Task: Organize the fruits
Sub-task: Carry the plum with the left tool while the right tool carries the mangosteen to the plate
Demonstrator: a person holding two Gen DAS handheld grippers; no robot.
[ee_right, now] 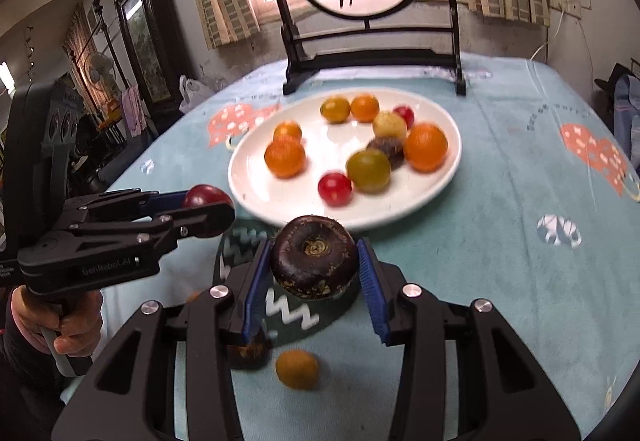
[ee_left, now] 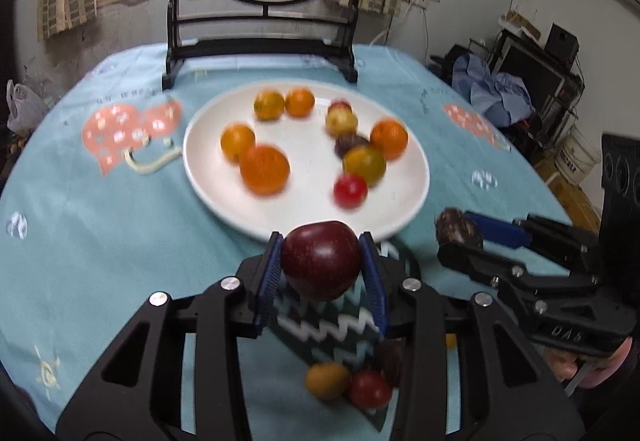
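Fruit in both your hands. Left hand-held gripper (ee_left: 322,261) squeezes dark red plum (ee_left: 321,259), held above desk (ee_left: 100,241) just near edge of white plate (ee_left: 312,217). Right hand-held gripper (ee_right: 314,261) squeezes brown round fruit (ee_right: 314,261), also near plate. Plate holds oranges, red and green fruit. Few loose fruits lie on desk under your grippers.

dark red plum (ee_left: 321,260) | brown water chestnut (ee_right: 314,263) | mixed fruits on white plate (ee_left: 208,177)
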